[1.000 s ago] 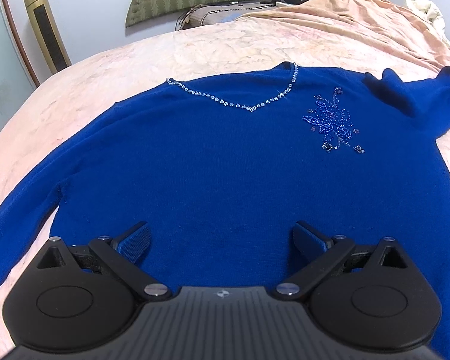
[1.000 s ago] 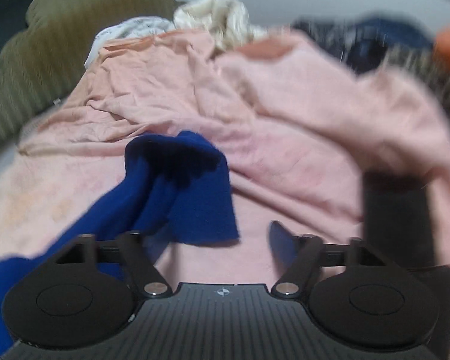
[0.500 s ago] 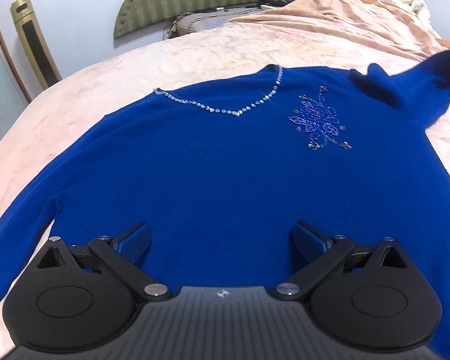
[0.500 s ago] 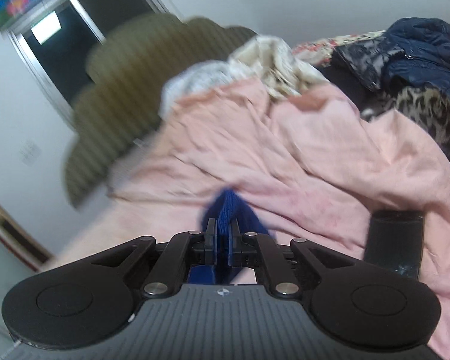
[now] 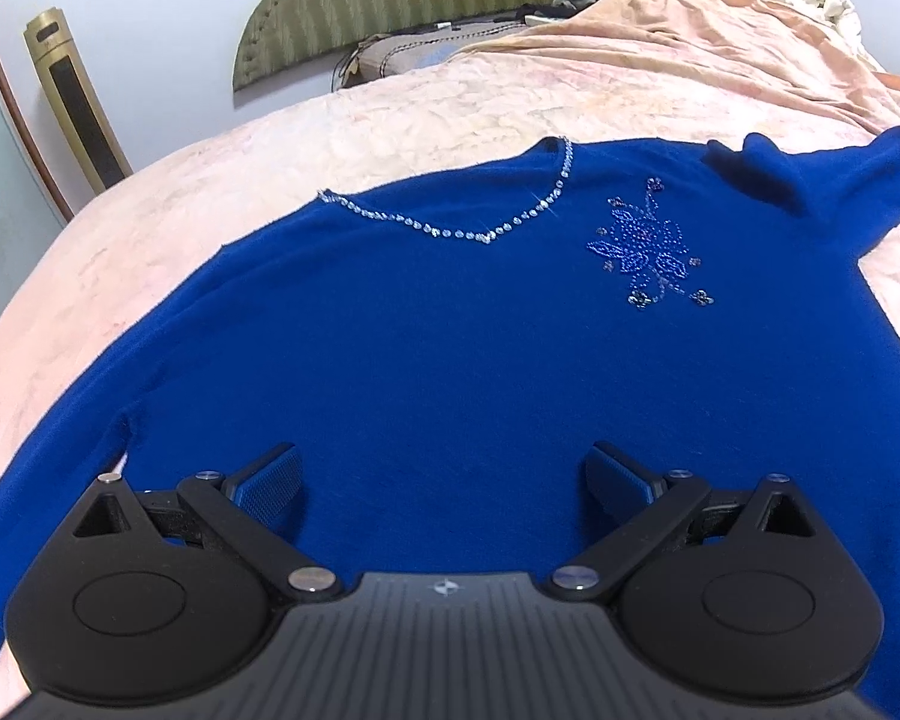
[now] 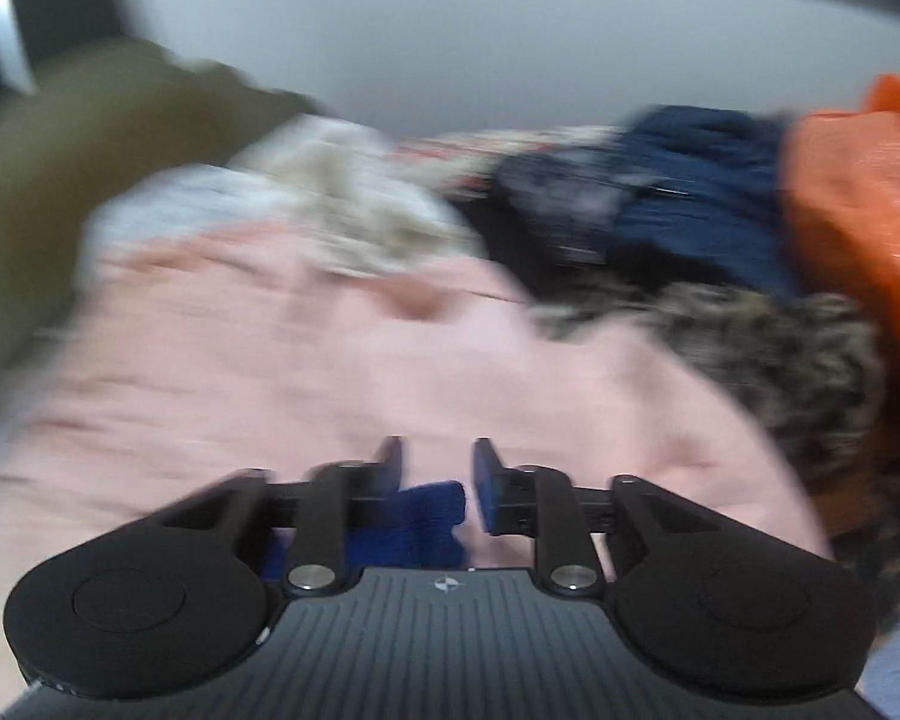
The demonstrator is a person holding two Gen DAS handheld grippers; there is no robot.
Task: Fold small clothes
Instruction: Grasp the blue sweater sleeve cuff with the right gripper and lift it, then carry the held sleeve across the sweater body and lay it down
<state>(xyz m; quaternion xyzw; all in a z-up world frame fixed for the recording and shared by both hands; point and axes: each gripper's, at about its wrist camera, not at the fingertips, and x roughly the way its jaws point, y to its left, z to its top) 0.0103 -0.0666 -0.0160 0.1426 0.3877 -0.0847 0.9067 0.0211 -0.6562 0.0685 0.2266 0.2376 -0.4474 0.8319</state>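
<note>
A pink bedspread (image 5: 390,114) fills the ground ahead of both pairs of fingers. On it a blue sweater (image 5: 450,372) lies flat, front up, reaching from under the left gripper (image 5: 444,480) to well beyond its tips. Its beaded neckline (image 5: 450,232) sits ahead of the fingers, and a beaded flower (image 5: 648,246) lies ahead and to the right of them. One sleeve (image 5: 822,174) lies rumpled far to the right. The left fingers (image 5: 267,480) stand wide apart over the lower cloth, nothing pressed between them.

The right wrist view is blurred. The right gripper (image 6: 435,480) has just been opening, and its jaws stand narrowly apart. A blue sleeve end (image 6: 426,516) sits low in the gap, against the left finger (image 6: 390,468); the right pad is clear of it. Beyond lie dark clothes (image 6: 660,222) and an orange cloth (image 6: 858,210).
</note>
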